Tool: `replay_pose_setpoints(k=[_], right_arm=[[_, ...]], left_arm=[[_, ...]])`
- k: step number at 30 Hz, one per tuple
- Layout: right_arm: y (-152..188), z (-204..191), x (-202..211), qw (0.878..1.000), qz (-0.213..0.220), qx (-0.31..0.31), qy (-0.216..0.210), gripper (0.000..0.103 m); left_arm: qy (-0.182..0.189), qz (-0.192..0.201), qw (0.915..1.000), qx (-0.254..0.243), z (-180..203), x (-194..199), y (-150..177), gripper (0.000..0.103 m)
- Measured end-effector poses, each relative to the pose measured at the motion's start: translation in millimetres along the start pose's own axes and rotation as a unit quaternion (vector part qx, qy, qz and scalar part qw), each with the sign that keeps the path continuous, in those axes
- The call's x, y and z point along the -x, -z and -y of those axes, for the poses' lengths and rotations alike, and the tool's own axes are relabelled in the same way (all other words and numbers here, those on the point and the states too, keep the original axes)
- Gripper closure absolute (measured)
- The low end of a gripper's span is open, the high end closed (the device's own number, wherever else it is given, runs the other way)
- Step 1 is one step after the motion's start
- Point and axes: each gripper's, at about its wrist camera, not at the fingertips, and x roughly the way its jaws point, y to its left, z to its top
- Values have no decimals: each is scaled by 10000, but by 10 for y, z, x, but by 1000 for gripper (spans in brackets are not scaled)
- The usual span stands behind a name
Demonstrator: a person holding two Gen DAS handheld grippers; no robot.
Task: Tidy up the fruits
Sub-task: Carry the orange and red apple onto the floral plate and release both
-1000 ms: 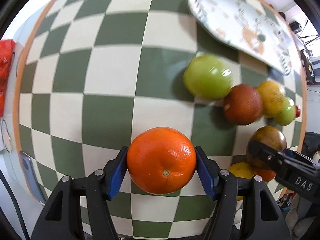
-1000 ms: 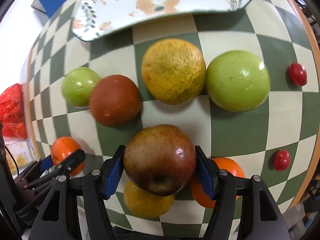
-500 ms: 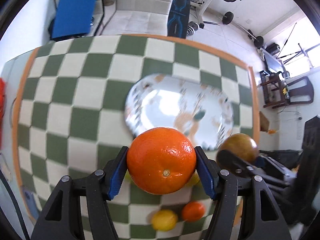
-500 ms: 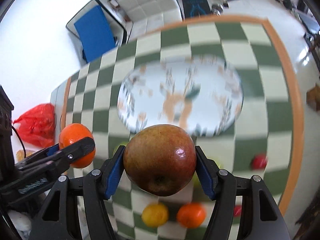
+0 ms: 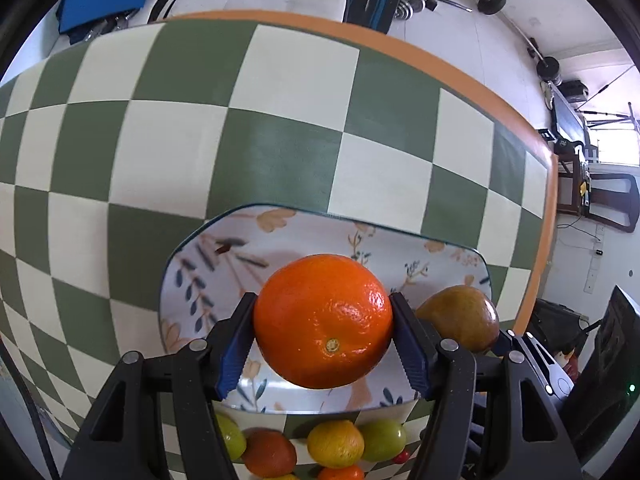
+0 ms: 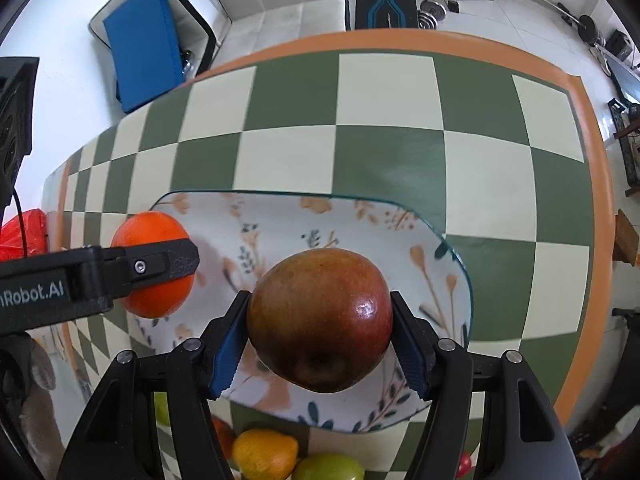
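Orange citrus, one: the orange (image 5: 324, 322) sits clamped between the blue pads of the left gripper (image 5: 323, 344), jaws closed to the fruit's width, held over the near part of the floral plate (image 5: 208, 264); whether it touches the plate cannot be told. The right wrist view shows it at the plate's left edge (image 6: 154, 264).

Red-brown apple (image 6: 319, 320), one: pinched the same way in the right gripper (image 6: 319, 340), over the plate (image 6: 280, 224), toward its near right portion. In the left view it appears just right of the orange (image 5: 460, 318).

Plate, one: white, leaf and flower print, dark rim, lying flat on the green-and-cream checked tablecloth (image 5: 280, 148).

Loose fruit on the cloth, just nearer than the plate: yellow citrus (image 5: 335, 443), green apple (image 5: 382, 440), red-brown fruit (image 5: 269, 453), second green fruit (image 5: 232, 437), small red tomato (image 5: 401, 456).

Red bag (image 6: 18, 236), at the far left edge of the right view.
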Motion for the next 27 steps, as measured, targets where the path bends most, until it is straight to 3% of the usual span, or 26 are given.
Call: replay_pose_setpoints(k=[7, 8, 9, 10, 11, 19, 23, 27], right_arm=[[-175, 80, -162, 9996, -276, -47, -28, 33], [-183, 85, -195, 9993, -359, -64, -20, 29], [-185, 98, -207, 9992, -382, -101, -10, 24], [-184, 112, -197, 9992, -364, -134, -64, 15], [-181, 125, -176, 9993, -337, -171, -82, 13], [-62, 170, 91, 9994, -24, -320, 102, 12], [118, 141, 271, 9985, 202, -313, 391, 12], [349, 117, 413, 9970, 372, -376, 557, 12]], left_arm=[[-96, -212, 9997, -86, 51, -170, -67, 40], [-118, -203, 9997, -98, 52, -181, -71, 33], [-66, -165, 9998, -87, 51, -170, -71, 16], [-25, -128, 9999, -84, 49, -147, -74, 10], [-20, -64, 9999, -102, 59, -118, -75, 8], [-625, 663, 9948, -465, 123, 228, 58, 8], [-1119, 1178, 9851, -562, 86, 434, 327, 8], [-1314, 1536, 9779, -536, 2, 585, 664, 8]])
